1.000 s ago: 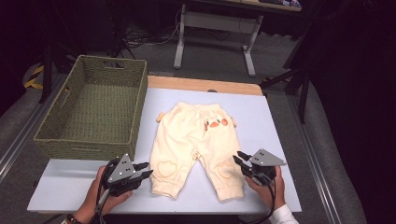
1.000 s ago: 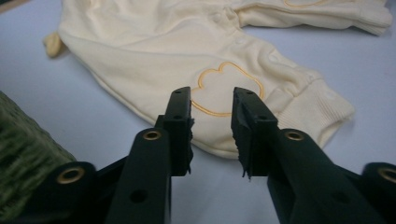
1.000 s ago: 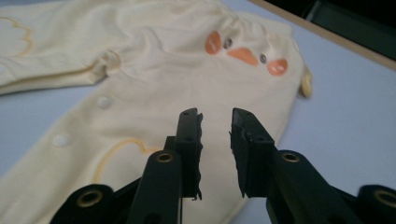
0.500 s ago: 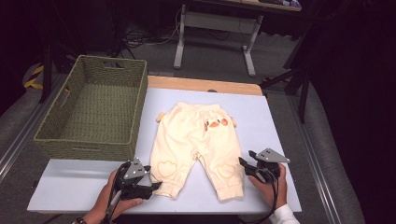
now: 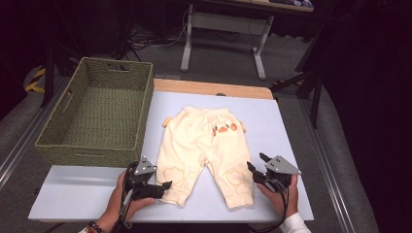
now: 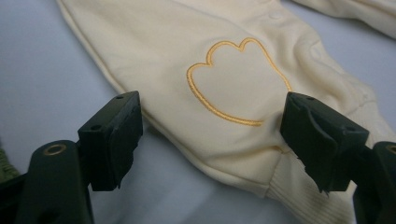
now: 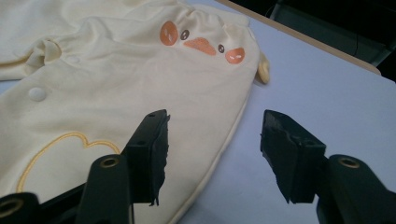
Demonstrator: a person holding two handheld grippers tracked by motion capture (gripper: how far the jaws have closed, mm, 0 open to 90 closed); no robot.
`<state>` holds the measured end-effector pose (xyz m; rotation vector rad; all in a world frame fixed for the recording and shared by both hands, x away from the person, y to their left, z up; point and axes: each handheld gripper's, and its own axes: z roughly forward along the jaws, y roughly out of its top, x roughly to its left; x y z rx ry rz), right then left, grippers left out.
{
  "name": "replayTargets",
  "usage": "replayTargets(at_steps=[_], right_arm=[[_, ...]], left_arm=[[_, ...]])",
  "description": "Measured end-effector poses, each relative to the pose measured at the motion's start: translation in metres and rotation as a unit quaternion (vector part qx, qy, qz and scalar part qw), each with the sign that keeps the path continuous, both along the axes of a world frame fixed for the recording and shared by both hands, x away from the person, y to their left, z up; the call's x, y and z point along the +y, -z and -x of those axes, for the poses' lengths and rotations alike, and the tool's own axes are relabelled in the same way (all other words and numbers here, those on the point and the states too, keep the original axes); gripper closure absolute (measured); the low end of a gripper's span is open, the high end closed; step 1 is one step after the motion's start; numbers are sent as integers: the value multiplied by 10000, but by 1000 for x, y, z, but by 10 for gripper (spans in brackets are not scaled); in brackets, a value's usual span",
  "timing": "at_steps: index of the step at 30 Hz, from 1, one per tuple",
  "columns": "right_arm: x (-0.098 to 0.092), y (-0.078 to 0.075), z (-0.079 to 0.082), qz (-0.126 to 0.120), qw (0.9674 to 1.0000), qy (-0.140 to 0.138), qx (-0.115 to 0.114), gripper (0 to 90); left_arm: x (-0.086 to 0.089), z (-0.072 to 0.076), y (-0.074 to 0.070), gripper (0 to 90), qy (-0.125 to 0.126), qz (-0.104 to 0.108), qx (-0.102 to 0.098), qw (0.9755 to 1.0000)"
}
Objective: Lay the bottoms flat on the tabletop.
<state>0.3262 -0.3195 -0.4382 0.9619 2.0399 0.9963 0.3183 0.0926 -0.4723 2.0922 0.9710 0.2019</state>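
Observation:
Cream baby trousers [image 5: 204, 141] with a duck face at the waist lie flat on the pale blue table [image 5: 291, 126]. My left gripper [image 5: 167, 186] is at the left leg's cuff. Its jaws have just been opening and stand wide, with the leg's hem and outer seam [image 6: 224, 154] between them, below the gold heart outline [image 6: 233, 84]; the pads do not press on it. My right gripper [image 5: 256, 162] is at the right leg's outer side. Its jaws have also just been opening, and the leg's seam edge [image 7: 205, 182] runs between them, untouched.
A green woven basket [image 5: 92, 154] stands at the table's left, its inside bare. A wooden strip [image 5: 209, 88] edges the far side of the table. A white desk frame [image 5: 223, 24] and cables are on the dark floor beyond.
My left gripper has moved right, up to the left leg's cuff. Both grippers' jaws have spread apart. The right hand has stayed about where it was. The trousers have not moved.

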Motion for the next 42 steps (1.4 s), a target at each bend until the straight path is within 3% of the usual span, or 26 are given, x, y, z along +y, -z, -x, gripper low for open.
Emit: replayTargets(at_steps=[5, 6, 9, 13, 19, 42], right_arm=[[0, -1, 0, -41, 10000, 26, -48, 381], [0, -1, 0, -64, 10000, 28, -53, 366], [1, -2, 1, -83, 9999, 15, -69, 363], [2, -2, 2, -88, 9999, -19, -86, 362], [0, -3, 2, -156, 9998, 54, -147, 359], [2, -4, 2, -217, 9996, -15, -177, 320]], left_arm=[[-2, 1, 0, 306, 87, -39, -26, 10000], [-2, 1, 0, 361, 114, -36, -26, 9999], [-2, 1, -1, 428, 296, -36, -28, 9996], [-2, -1, -2, 530, 364, -127, -50, 9992], [0, -4, -1, 762, 588, 114, 104, 9982], [3, -4, -2, 806, 691, 145, -3, 9975]])
